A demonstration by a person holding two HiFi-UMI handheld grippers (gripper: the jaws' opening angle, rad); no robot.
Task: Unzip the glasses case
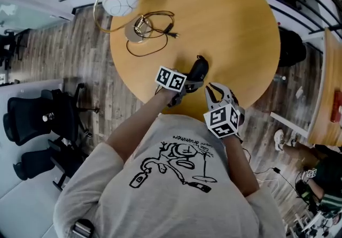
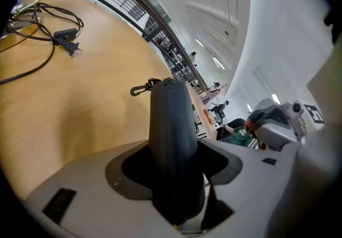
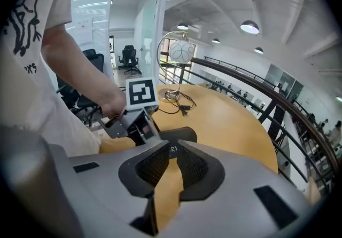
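One glasses case (image 1: 199,67), long axis along left gripper (image 1: 188,84)

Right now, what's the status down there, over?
Left hand-held gripper clamped on glasses case. Right hand-held gripper open, empty, just short of it. Lamp cable far off, nothing blocking.

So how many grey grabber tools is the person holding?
2. The left gripper clamps the black glasses case over the round wooden table; the right gripper hovers open beside it.

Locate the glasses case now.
In the head view, the glasses case lies at the near edge of the round table, clamped in the left gripper, left of the right gripper.
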